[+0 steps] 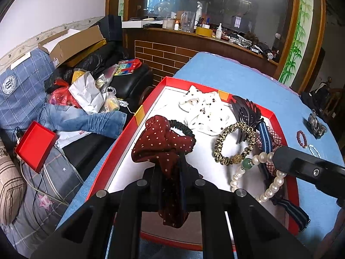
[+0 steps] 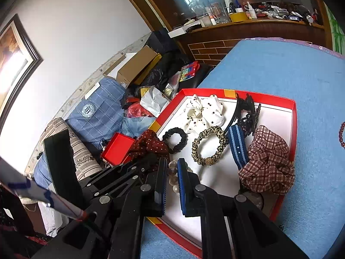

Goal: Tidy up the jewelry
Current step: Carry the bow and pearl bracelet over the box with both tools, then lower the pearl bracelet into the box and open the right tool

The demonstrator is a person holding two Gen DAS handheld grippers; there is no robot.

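Left gripper [image 1: 170, 185] clamps the red scrunchie [image 1: 161, 142] to place it in the tray [image 1: 120, 144]; right gripper [image 2: 172, 179] fingers narrow over the pearls [image 2: 173, 172].

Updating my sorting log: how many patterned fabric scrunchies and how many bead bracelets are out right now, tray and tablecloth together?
Patterned scrunchies: 4 (red polka-dot scrunchie, white dotted scrunchie, leopard scrunchie, plaid scrunchie)
Bead bracelets: 3 (pearl bracelet, dark red bracelet, small white bracelet)
Total: 7
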